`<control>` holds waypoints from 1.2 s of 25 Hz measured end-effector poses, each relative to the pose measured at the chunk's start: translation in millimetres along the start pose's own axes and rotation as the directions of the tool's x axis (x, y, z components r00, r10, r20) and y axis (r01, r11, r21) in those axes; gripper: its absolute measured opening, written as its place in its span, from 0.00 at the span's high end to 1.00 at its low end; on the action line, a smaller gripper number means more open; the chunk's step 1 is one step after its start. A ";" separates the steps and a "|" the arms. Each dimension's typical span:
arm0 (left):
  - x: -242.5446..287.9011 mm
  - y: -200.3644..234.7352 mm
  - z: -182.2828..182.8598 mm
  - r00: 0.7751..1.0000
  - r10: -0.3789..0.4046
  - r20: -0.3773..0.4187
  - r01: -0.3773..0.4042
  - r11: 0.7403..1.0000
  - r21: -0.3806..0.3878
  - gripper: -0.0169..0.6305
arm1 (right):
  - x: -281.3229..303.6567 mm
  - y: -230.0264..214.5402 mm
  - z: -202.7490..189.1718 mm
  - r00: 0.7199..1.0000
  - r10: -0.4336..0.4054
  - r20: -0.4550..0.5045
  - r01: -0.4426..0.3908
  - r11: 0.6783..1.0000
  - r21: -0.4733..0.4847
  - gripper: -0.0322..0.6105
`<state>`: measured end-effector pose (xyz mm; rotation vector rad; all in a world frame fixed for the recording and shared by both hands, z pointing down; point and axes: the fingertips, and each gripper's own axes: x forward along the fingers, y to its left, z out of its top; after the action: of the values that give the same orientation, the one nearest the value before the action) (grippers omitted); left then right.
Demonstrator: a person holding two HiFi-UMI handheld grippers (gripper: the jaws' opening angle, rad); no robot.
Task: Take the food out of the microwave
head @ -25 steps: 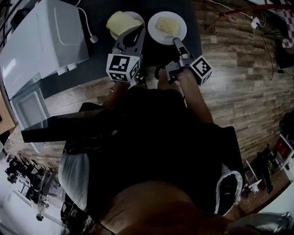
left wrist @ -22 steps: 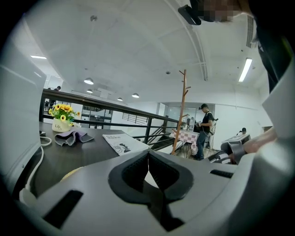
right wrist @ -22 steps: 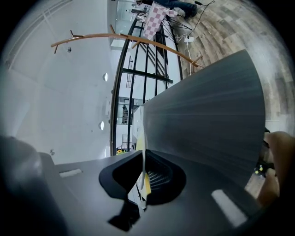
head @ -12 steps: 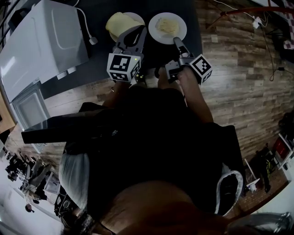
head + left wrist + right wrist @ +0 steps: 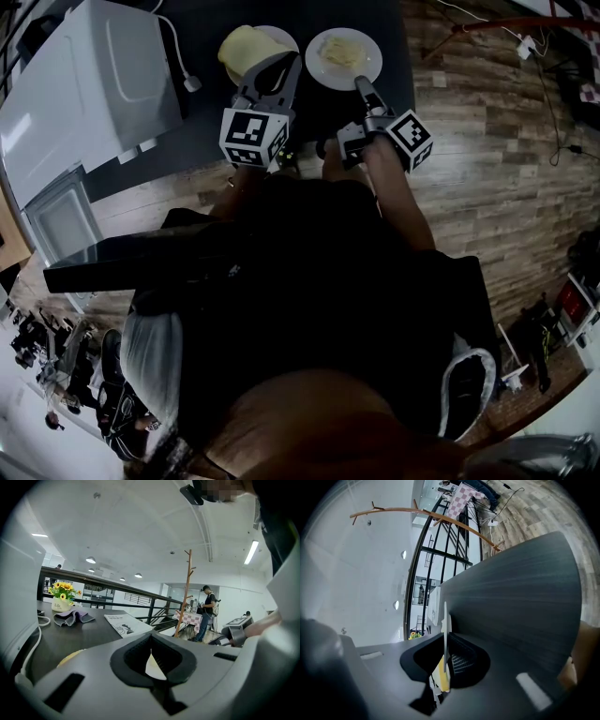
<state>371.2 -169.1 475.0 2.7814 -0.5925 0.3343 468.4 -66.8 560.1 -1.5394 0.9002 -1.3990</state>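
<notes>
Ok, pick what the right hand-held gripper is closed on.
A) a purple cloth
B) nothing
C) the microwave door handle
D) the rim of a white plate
D: the right hand-held gripper pinches the thin rim of the white plate, seen edge-on between its pads in the right gripper view.

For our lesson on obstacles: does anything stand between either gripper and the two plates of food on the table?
Nothing visible does. The left gripper is shut on the left plate at its rim, the right gripper on the right plate at its rim. The microwave stands off to the side.
</notes>
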 end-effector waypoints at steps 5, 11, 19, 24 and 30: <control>0.2 -0.2 0.2 1.000 -0.002 -0.003 0.002 1.000 -0.002 0.96 | 0.0 -1.1 1.3 1.000 -0.004 0.012 0.003 1.000 0.019 0.92; -1.1 1.4 0.5 1.000 -0.002 -0.002 0.002 1.000 -0.005 0.96 | 0.5 -1.1 1.9 1.000 -0.017 0.016 0.016 1.000 0.002 0.92; -2.9 -1.2 2.7 1.000 -0.017 0.005 0.017 1.000 0.003 0.96 | 0.5 4.8 2.9 1.000 -0.026 0.007 0.027 0.999 -0.038 0.89; -5.1 -3.5 3.0 1.000 -0.019 0.008 0.019 1.000 0.003 0.96 | -0.4 11.7 2.7 0.999 -0.034 -0.008 0.033 0.997 -0.075 0.82; -11.8 -4.2 5.9 1.000 -0.017 0.020 0.017 1.000 0.003 0.96 | -4.5 7.3 -1.7 0.996 -0.080 -0.026 0.077 0.992 -0.103 0.70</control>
<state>363.4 -163.0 465.2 2.7938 -0.5732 0.3038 466.4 -65.6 551.7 -1.6501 0.9510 -1.4546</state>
